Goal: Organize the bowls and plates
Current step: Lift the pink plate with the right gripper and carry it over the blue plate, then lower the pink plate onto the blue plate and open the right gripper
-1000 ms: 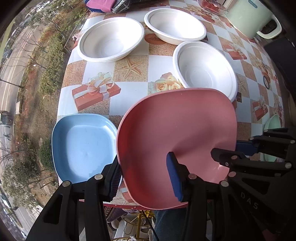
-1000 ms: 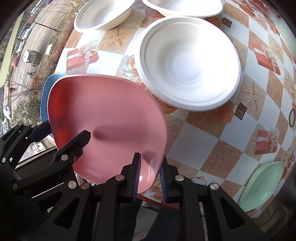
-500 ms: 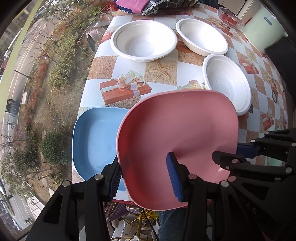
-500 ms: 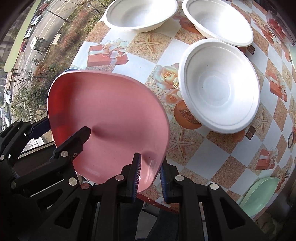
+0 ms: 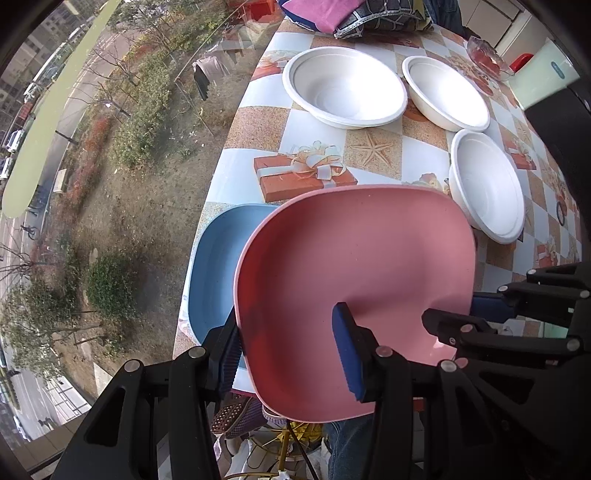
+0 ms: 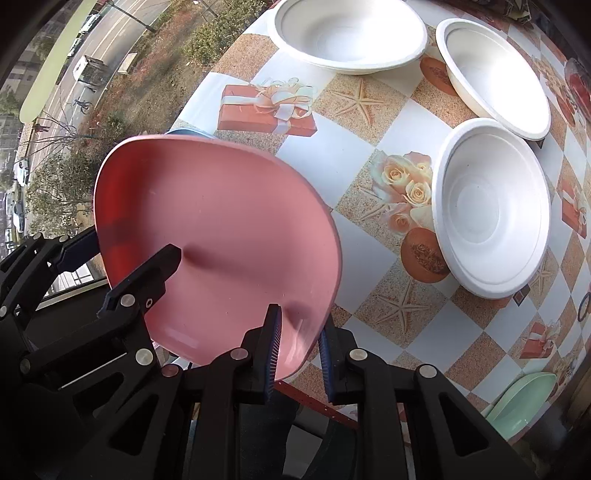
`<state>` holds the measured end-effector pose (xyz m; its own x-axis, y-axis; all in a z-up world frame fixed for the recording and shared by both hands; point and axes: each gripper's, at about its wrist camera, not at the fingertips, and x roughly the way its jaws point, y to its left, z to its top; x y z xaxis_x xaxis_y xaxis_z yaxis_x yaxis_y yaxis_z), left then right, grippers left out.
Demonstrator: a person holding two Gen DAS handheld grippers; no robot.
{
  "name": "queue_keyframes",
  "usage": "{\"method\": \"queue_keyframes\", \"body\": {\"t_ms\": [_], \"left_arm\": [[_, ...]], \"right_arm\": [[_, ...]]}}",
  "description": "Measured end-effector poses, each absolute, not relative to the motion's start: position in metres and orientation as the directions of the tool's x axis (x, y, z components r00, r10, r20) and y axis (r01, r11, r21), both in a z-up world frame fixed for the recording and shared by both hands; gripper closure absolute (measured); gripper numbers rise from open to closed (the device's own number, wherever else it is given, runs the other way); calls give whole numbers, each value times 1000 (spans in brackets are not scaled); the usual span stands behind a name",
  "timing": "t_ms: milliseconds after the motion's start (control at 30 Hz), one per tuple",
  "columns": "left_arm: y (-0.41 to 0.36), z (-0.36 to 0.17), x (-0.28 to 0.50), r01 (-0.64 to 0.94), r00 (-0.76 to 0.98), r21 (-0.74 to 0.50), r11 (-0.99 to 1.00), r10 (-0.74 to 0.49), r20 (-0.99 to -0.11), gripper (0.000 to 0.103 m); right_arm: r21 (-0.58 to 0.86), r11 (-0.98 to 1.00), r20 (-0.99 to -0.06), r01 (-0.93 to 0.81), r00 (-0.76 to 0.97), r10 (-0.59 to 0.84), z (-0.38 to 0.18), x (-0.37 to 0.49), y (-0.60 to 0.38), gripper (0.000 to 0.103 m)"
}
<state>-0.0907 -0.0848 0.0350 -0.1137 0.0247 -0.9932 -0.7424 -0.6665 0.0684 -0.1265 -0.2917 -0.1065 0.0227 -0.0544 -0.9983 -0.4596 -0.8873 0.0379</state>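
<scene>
I hold a pink plate (image 5: pixel 362 258) (image 6: pixel 221 214) in the air with both grippers. My left gripper (image 5: pixel 286 328) is shut on the plate's near left rim, one finger outside the edge and one pad on the inner face. My right gripper (image 6: pixel 300 321) is shut on its near right rim. The pink plate hangs partly over a blue plate (image 5: pixel 218 266) that lies at the table's near left corner; only a sliver of the blue plate (image 6: pixel 188 132) shows in the right wrist view. Three white bowls (image 5: pixel 343 92) (image 5: pixel 447 92) (image 5: pixel 487 184) stand beyond on the table.
The patterned table (image 5: pixel 258 122) ends at the left against a window onto a garden. A green plate (image 6: pixel 524 398) lies at the near right corner. Folded cloths (image 5: pixel 351 14), a glass dish (image 5: pixel 484 59) and a pale jug (image 5: pixel 543 74) stand at the far side.
Both grippers have carried the pink plate leftward, so that it now covers part of the blue plate. The bowls have slid to the right in both views. The grips are unchanged.
</scene>
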Motion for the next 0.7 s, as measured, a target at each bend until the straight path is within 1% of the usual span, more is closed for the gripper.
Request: {"method": "queue_keyframes", "body": {"t_ms": [400, 700], "left_arm": [[-105, 19, -123, -719, -128, 102, -688, -13, -992, 53], [-108, 3, -136, -771, -135, 128, -624, -36, -990, 53]], "right_arm": [[91, -882, -992, -462, 34, -121, -116, -130, -280, 81], [141, -854, -982, -501, 37, -184, -128, -119, -258, 81]]}}
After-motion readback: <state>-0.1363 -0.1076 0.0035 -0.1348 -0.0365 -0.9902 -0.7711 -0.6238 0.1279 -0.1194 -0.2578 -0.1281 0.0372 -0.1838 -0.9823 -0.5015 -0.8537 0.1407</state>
